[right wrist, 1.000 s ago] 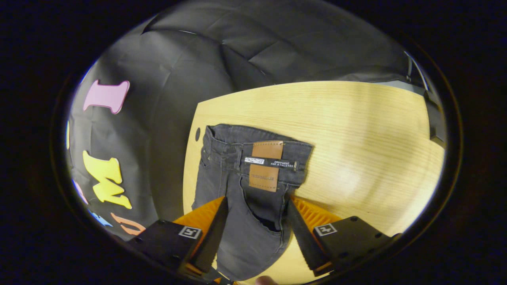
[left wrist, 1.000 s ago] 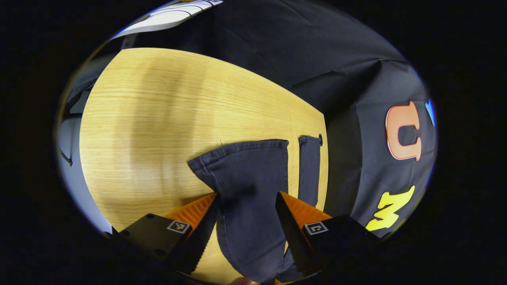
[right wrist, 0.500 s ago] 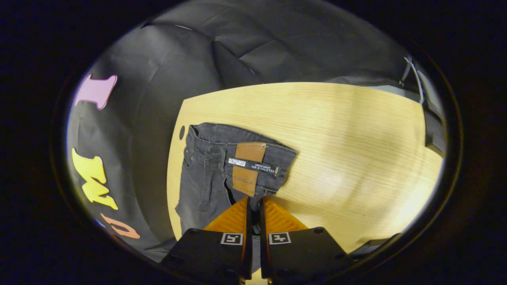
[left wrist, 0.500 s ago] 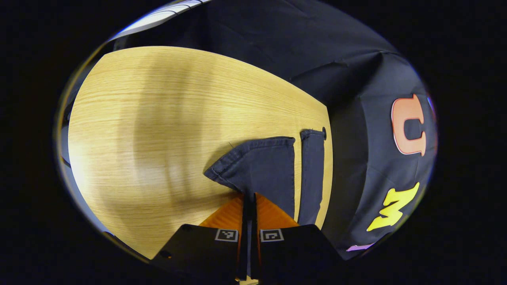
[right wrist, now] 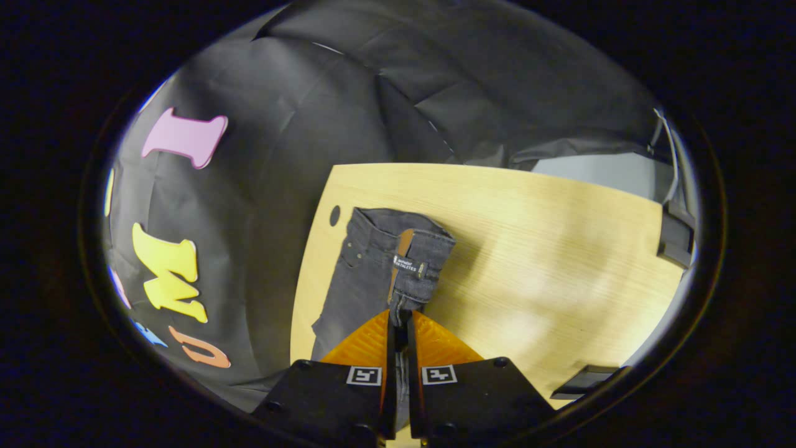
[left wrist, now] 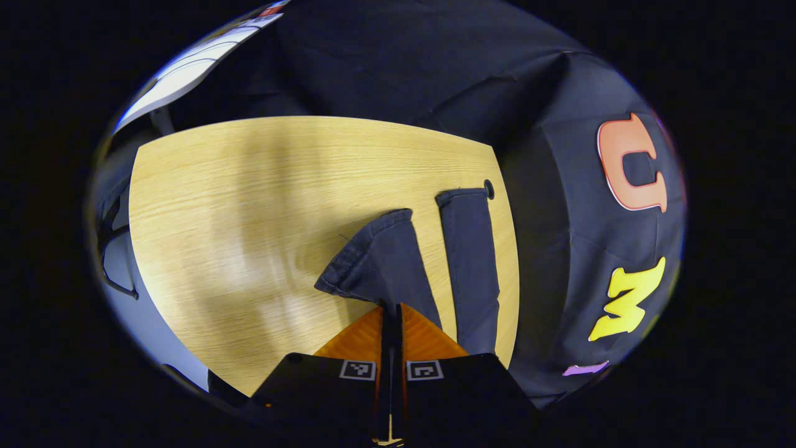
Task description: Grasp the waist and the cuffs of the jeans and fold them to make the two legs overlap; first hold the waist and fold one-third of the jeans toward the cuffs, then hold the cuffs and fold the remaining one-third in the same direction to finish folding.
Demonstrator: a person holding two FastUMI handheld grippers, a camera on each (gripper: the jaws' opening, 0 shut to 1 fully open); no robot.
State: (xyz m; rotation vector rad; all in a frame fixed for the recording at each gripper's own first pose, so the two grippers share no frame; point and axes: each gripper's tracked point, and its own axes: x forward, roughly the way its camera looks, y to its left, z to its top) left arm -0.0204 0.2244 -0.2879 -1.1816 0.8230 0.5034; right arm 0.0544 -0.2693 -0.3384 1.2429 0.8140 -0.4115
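Dark grey jeans lie on a light wooden table. In the left gripper view my left gripper [left wrist: 390,306] is shut on the near leg [left wrist: 379,264], whose cuff end is lifted and curled off the tabletop. The other leg [left wrist: 471,255] lies flat beside it, close to the table's right edge. In the right gripper view my right gripper [right wrist: 400,313] is shut on the waist [right wrist: 413,267], which is raised and folded over so the brown leather patch [right wrist: 403,246] stands on edge. The rest of the seat [right wrist: 357,280] rests on the table.
The wooden table [left wrist: 249,211] stretches wide to the left in the left gripper view and to the right [right wrist: 547,261] in the right gripper view. A small round hole [right wrist: 334,215] sits near the table's corner. The black cloth wall [right wrist: 280,143] stands right behind the jeans' far edge.
Both grippers went from open around the denim to shut on it, then lifted: the cuff now curls up off the table and the waist has risen and folded onto its edge.
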